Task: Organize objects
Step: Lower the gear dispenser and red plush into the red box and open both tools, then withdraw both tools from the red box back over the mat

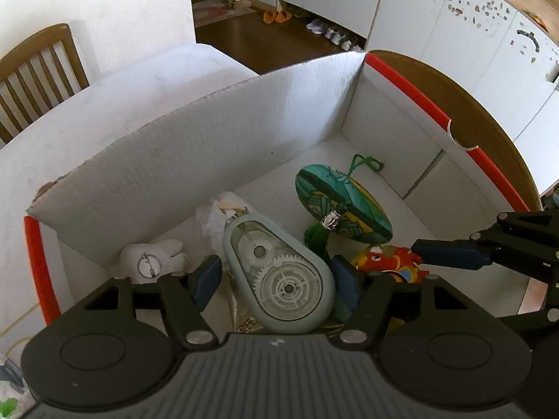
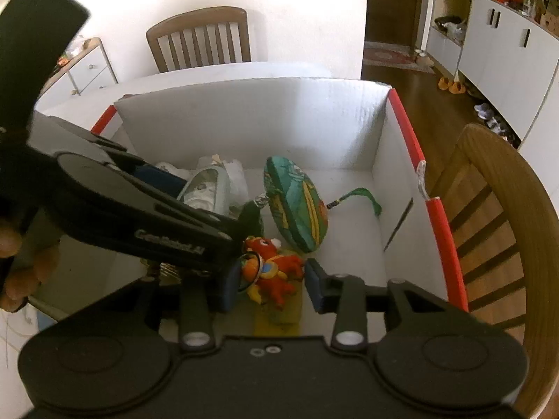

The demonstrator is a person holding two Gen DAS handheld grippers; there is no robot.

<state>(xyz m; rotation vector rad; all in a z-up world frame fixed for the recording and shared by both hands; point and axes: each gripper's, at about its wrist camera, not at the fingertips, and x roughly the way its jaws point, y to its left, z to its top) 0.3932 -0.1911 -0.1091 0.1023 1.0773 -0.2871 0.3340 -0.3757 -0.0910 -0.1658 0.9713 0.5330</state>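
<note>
Left wrist view: the left gripper [image 1: 276,284] is inside the white cardboard box [image 1: 195,146], its blue pads standing either side of a pale green correction-tape dispenser [image 1: 279,279]; whether they press it cannot be told. A green painted oval ornament [image 1: 340,204] and a white plush keychain [image 1: 152,260] lie nearby on the box floor.

Right wrist view: the right gripper [image 2: 270,288] is spread, straddling an orange-red toy keychain [image 2: 272,269] without visible pad contact. The ornament [image 2: 297,202] lies just beyond. A wooden chair [image 2: 489,216] stands beside the box.

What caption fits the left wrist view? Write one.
Left gripper grips pale-green teardrop plastic tape dispenser inside white cardboard box.
</note>
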